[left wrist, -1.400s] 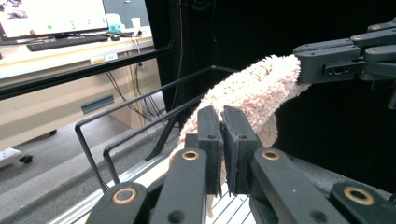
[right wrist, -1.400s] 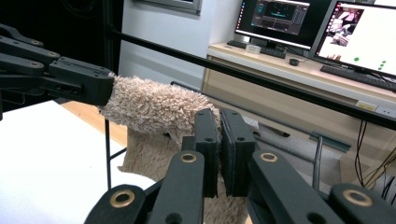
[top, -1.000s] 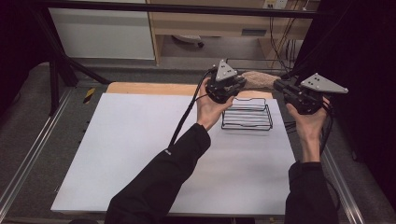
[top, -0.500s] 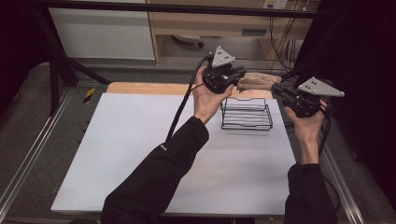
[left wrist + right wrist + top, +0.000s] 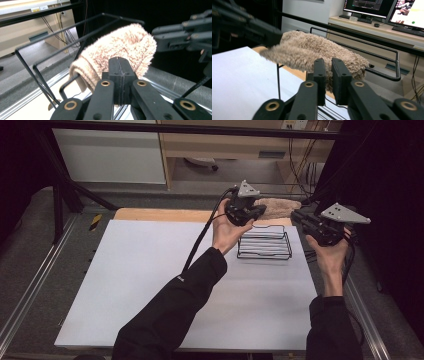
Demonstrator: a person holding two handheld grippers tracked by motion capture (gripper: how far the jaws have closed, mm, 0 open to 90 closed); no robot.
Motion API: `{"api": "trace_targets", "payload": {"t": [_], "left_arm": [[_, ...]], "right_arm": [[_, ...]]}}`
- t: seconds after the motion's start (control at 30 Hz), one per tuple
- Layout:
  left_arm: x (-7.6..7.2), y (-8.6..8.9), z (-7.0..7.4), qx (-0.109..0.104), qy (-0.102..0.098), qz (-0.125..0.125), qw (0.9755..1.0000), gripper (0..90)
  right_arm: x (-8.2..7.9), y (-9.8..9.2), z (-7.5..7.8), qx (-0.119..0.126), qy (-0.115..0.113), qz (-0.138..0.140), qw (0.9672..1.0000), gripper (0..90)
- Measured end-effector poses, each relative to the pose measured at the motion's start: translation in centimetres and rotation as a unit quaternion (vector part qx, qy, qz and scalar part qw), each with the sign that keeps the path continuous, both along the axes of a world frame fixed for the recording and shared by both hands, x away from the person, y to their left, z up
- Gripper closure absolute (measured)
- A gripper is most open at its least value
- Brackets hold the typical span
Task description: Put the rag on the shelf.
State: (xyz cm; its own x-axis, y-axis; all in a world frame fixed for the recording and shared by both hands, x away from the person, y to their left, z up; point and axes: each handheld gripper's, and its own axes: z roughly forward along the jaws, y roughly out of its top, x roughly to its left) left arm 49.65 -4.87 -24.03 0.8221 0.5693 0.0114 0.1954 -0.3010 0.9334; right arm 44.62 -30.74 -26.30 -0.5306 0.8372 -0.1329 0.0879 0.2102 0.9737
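The left gripper (image 5: pixel 248 213), jaws pressed together, pinches the left end of the fuzzy cloth (image 5: pixel 278 208). The cloth hangs stretched level above the wire rack's (image 5: pixel 264 243) far edge. Right gripper (image 5: pixel 306 219) pinches its right end.

Your left gripper (image 5: pixel 119 75) is pinching fuzzy beige sock (image 5: pixel 120 53), jaws having just been closing; black wire rack (image 5: pixel 50 57) is standing behind; other gripper (image 5: pixel 185 35) is reaching in at right.
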Motion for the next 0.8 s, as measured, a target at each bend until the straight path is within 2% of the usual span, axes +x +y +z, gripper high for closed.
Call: {"api": "trace_targets", "payload": {"t": [0.23, 0.3, 0.37, 0.47, 0.57, 0.63, 0.8], "left_arm": [[0.1, 0.0, -0.6, 0.007, 0.004, 0.001, 1.0000, 89.8], [0.2, 0.0, -0.9, 0.009, 0.006, 0.001, 0.9999, 89.8], [0.3, -0.1, -1.3, 0.013, 0.006, 0.000, 0.9999, 89.8], [0.4, -0.2, -1.7, 0.015, 0.004, 0.002, 0.9999, 89.7], [0.5, -0.2, -2.0, 0.020, -0.003, 0.003, 0.9998, 89.7], [0.7, -0.2, -2.2, 0.019, -0.003, 0.006, 0.9998, 89.7], [1.1, -0.2, -2.5, 0.011, 0.000, 0.010, 0.9999, 89.6]], "right_arm": [[-0.6, -0.2, 1.1, 0.035, 0.002, 0.010, 0.9993, 74.6], [-0.7, -0.3, 1.4, 0.039, 0.001, 0.009, 0.9992, 75.7], [-0.6, -0.2, 1.3, 0.037, 0.017, 0.006, 0.9991, 80.2], [-0.1, -0.2, 0.5, 0.037, 0.053, -0.005, 0.9979, 86.9], [0.6, -0.3, -0.7, 0.040, 0.077, -0.015, 0.9961, 90.0], [1.0, -0.2, -1.3, 0.036, 0.084, -0.022, 0.9956, 90.0], [2.0, 0.0, -2.4, 0.029, 0.081, -0.044, 0.9953, 90.0]]}}
